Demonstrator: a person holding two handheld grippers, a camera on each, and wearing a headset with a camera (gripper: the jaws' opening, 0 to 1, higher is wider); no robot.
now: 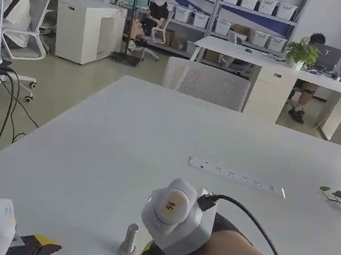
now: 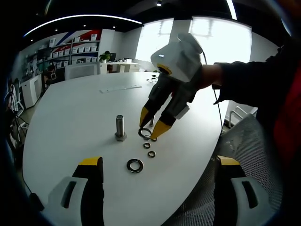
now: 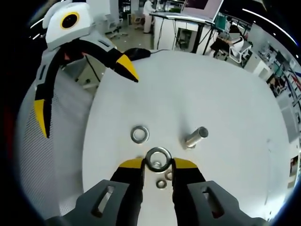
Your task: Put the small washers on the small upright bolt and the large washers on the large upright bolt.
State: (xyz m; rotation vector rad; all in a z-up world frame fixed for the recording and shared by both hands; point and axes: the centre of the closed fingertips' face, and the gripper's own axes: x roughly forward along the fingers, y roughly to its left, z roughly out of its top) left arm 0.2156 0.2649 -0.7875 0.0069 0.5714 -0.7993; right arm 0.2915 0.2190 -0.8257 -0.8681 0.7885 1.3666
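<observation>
Right gripper view: the right claw [image 3: 158,164] rises from the bottom centre. Its yellow tips are pressed against either side of a large silver washer [image 3: 158,149], pinching it by the rim. Just below the tips, between the jaws, two small silver washers [image 3: 168,175] lie on the white desk [image 3: 211,84]. A second large silver washer [image 3: 139,127] lies flat just above and left of the pinched one, apart from it. A large silver bolt [image 3: 196,137] stands right of the tips, near but not touching. At upper left the left claw [image 3: 83,92] hangs with its jaws spread wide.

Left gripper view: the left claw's jaws rise at lower left and lower right, far apart. The second large silver washer lies on the desk between them, at lower centre. Above it sit the two small silver washers. Above those, mid-frame, the right claw reaches down from the upper right with the large silver washer tilted between its tips. I cannot tell whether the washer clears the desk. The large silver bolt stands upright on its hex head just left of those tips.

Head view: the right claw is at bottom centre in a black-gloved hand [image 1: 221,254], its tips cut off by the lower edge. The large silver bolt stands just left of it. The left claw is in the lower left corner. A white power strip [image 1: 237,176] lies mid-right on the desk, well apart from both.
</observation>
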